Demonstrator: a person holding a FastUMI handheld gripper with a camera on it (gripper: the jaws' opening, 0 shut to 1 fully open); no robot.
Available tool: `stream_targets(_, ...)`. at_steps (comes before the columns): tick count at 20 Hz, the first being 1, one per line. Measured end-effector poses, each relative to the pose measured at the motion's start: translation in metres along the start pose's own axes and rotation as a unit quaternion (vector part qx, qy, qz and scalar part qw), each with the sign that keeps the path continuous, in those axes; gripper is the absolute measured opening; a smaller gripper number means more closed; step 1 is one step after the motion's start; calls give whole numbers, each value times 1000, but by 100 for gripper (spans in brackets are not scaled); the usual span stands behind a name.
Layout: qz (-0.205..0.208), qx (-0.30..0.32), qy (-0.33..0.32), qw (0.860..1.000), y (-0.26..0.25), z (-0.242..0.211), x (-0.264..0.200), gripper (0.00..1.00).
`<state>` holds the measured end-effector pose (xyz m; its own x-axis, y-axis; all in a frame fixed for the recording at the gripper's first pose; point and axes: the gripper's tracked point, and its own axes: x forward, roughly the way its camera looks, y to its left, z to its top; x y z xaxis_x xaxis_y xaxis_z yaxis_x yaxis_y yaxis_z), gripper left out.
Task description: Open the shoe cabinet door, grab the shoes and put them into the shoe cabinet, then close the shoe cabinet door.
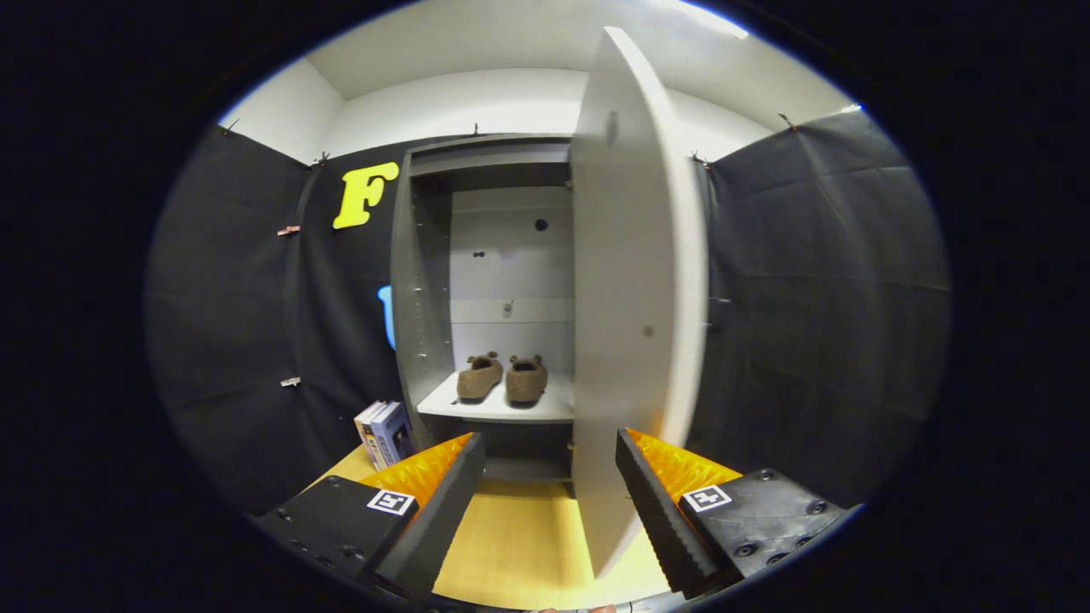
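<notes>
Inside, shoes [502,378] on shelf, door [634,281] ajar, gripper [551,449] fingers spread, seemingly empty.

You face black cloth walls [238,323] pinned under a white upper wall [477,106] and white ceiling [477,51]. A pale yellow wooden floor [519,545] lies below; boxed books [385,432] stand against the cloth.
</notes>
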<state>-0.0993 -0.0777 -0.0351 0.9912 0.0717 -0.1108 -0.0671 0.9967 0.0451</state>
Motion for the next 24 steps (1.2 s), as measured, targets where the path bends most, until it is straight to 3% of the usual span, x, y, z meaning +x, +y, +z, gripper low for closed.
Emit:
stream_targets(5, -77, 11, 2, 997, -84, 4, -20, 98)
stream_targets(11, -117, 49, 9, 992, -156, 8, 28, 98)
stream_targets(17, -100, 53, 15, 993, -145, 13, 64, 98)
stream_targets(24, -109, 42, 10, 993, -119, 15, 57, 98)
